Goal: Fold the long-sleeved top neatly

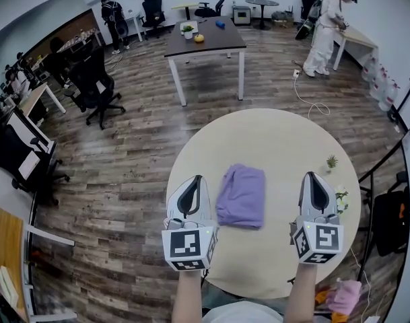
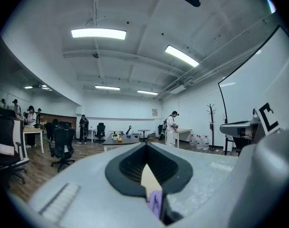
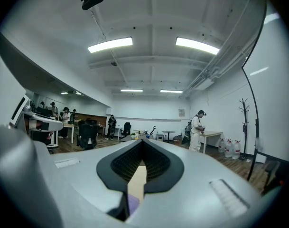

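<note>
The long-sleeved top (image 1: 241, 196) is seen folded compactly on the round counter (image 1: 272, 140), between the left gripper (image 1: 197, 180) and the right gripper (image 1: 312, 177). Both are pressed together and empty. Folding is judged complete; at most a final smoothing is called for.

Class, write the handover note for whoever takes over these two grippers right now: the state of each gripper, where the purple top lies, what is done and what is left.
Left gripper: shut, empty, held level to the left of the top.
Right gripper: shut, empty, held level to the right of the top, well clear of it.
Purple top: lies on the round table between the two grippers, in a compact rectangle with no sleeve sticking out.
Done: the folding looks finished.
Left: probably only checking that the edges are square.
</note>
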### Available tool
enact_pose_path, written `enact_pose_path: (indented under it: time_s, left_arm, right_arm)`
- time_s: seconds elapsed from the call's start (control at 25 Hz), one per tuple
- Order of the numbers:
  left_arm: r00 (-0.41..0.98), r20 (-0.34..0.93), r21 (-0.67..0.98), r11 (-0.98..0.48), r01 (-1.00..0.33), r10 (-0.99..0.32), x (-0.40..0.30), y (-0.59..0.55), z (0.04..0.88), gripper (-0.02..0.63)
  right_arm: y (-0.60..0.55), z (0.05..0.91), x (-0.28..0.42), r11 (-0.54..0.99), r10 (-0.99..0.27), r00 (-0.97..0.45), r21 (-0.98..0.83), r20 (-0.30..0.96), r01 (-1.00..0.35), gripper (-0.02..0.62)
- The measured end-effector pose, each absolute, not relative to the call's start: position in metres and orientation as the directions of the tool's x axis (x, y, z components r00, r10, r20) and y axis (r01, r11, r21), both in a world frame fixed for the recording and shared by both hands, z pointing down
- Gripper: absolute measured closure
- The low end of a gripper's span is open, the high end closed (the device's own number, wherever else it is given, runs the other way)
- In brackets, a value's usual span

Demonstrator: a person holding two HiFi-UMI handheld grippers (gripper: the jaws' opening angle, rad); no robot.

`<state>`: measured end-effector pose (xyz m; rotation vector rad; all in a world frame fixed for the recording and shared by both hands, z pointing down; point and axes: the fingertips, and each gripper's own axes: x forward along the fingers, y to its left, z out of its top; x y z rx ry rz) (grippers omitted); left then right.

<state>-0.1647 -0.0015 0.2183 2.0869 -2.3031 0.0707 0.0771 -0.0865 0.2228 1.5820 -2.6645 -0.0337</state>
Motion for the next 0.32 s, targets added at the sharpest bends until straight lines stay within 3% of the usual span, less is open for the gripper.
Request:
enact_pose_path:
  time_s: [0.32]
  left_arm:
    - [-0.099, 0.058, -0.015, 0.098, -0.995, -0.993, -0.1592, -0.0077, 0.2172, 0.601]
  right_arm:
    - [-0.0921, 0.2238, 0.0852, 0.473, -0.881, -0.472, 0.046, 0.033, -0.880, 0.580]
